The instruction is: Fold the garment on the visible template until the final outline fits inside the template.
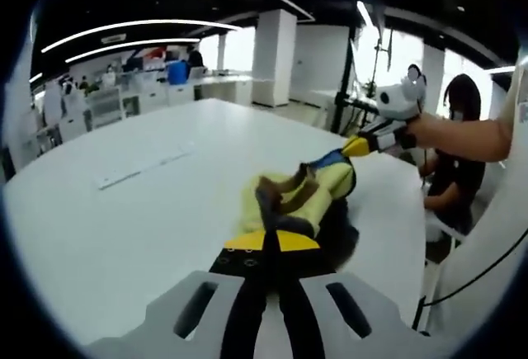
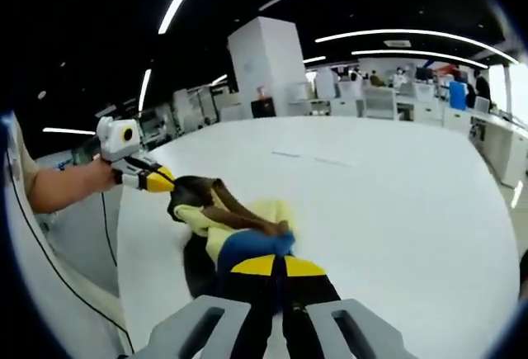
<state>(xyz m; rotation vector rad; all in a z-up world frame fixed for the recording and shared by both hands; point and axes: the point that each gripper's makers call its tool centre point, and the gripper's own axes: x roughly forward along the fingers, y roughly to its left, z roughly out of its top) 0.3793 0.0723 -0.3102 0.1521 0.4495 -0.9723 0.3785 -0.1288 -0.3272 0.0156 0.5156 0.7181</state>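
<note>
Garment (image 1: 301,198) hangs bunched at center frame between our left tool (image 1: 272,247) and right tool (image 2: 276,264), both clamped on it, its outline hidden.

Garment (image 1: 309,190) apparently between both grippers

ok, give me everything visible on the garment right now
The garment is soft cloth, mostly pale yellow with dark brown and blue parts, bunched and stretched into a narrow strip between the two tools rather than lying flat. The left tool is shut on one end; the right tool is shut on the other, at a blue fold. The cloth sits just over the white table, casting a dark shadow beneath; whether it touches the top cannot be told. No neat fold is visible yet.
</note>
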